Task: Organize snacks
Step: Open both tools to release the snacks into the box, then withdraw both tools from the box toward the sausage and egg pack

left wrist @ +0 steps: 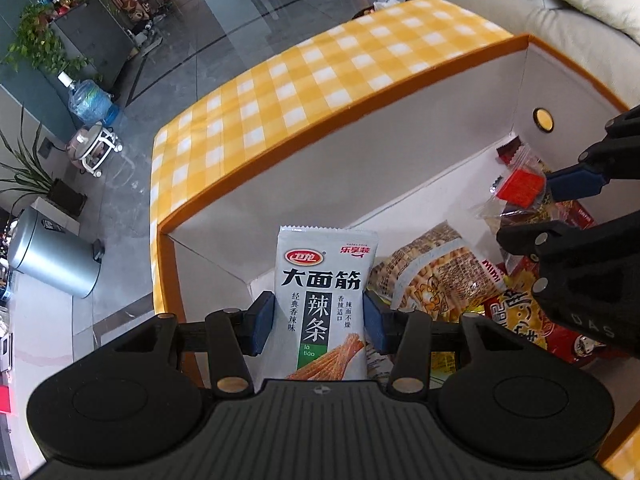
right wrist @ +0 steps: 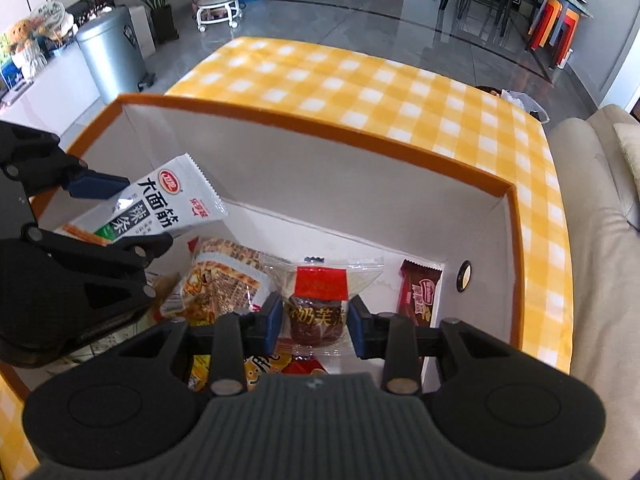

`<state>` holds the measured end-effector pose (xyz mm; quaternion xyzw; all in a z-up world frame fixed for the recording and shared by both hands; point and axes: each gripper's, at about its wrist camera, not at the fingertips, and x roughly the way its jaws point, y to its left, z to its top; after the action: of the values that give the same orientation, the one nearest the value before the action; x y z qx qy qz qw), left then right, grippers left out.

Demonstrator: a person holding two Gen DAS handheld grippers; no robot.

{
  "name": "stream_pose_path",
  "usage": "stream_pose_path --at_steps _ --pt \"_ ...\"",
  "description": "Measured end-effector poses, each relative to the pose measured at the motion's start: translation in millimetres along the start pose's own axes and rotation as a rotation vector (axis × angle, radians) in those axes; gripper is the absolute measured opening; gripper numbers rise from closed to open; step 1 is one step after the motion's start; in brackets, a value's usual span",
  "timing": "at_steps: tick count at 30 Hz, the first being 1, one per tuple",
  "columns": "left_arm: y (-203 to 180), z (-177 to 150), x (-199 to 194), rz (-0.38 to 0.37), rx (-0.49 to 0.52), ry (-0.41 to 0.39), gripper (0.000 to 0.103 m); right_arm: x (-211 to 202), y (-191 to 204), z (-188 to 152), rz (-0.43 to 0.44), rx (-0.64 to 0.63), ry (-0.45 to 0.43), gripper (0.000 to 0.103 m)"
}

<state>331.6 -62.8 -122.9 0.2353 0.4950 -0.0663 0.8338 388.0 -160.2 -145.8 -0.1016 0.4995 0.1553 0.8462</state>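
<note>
Two handheld grippers hang over an orange-rimmed storage box on a yellow-checked tablecloth, each carrying a snack down toward the pile inside. The left gripper pinches a white spicy gluten strip packet by its side edges, its blue pads pressed against the wrapper, above the box's near left corner. The right gripper clamps a clear-wrapped brown pastry with a red label, held over the right half of the box, beside a brown chocolate bar standing against the right wall.

Below them lie a tan noodle-snack bag and a red and yellow crisp packet, heaped toward the middle and near side. White floor shows bare along the far wall.

A tidy drop probably calls for lowering each packet until it nearly rests before letting go, the strip packet into the empty left corner and the pastry into the gap left of the chocolate bar. Both tools work close together, so releasing one at a time would keep the black arms from knocking. The pastry looks soft; a gentle, low release should spare it.
</note>
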Motion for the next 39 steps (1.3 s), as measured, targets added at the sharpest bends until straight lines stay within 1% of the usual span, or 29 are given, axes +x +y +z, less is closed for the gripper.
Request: stream_pose_path --at_steps 4,6,8,10,13,16,18,20,23,25,28,31,34,39 --pt "0.0 -0.3 2.8 0.013 -0.001 0.020 0.055 1.1 2.1 -0.6 -0.004 -0.005 0.005 0.033" --pt "-1.2 -1.0 2.0 0.025 0.004 0.024 0.061 0.4 2.8 -0.9 -0.005 -0.006 0.005 0.032" --pt "-2.0 -2.2 -1.4 0.024 0.007 0.014 0.062 -1.1 4.3 -1.1 -0.008 -0.013 0.004 0.032" --pt "-1.1 -2.0 -6.1 0.031 0.012 -0.006 0.063 -3.8 5.8 -0.9 -0.016 -0.023 -0.001 0.036" --pt "-0.5 -1.2 -16.1 0.046 0.008 -0.029 0.073 -11.2 6.1 -0.2 -0.035 -0.025 -0.018 0.050" --pt "4.0 0.4 -27.9 0.045 -0.017 -0.056 0.074 -21.9 5.4 0.8 -0.041 -0.025 -0.045 0.057" --pt "6.8 0.3 -38.4 0.043 -0.030 -0.079 0.076 -29.9 5.6 0.4 -0.042 -0.026 -0.063 0.066" --pt "7.9 -1.2 -47.9 0.043 -0.033 -0.098 0.077 -39.2 6.0 -0.2 -0.047 -0.027 -0.082 0.071" --pt "9.3 -3.9 -63.8 0.055 -0.047 -0.123 0.077 -54.1 7.5 -2.2 -0.060 -0.028 -0.111 0.076" --pt "13.6 -8.2 -75.7 0.066 -0.073 -0.142 0.077 -66.2 8.3 -4.6 -0.067 -0.025 -0.130 0.081" --pt "19.1 -18.0 -97.7 0.056 -0.118 -0.187 0.077 -89.4 10.1 -11.9 -0.068 -0.017 -0.183 0.082" --pt "21.2 -29.4 -119.9 0.051 -0.142 -0.235 0.077 -115.1 11.9 -22.3 -0.079 0.007 -0.250 0.085" --pt "21.8 -41.2 -140.4 0.043 -0.158 -0.274 0.077 -140.7 12.6 -36.6 -0.067 0.041 -0.314 0.086" --pt "19.2 -63.5 -171.6 0.025 -0.188 -0.335 0.077 -177.0 18.8 -64.8 -0.098 0.088 -0.408 0.087"
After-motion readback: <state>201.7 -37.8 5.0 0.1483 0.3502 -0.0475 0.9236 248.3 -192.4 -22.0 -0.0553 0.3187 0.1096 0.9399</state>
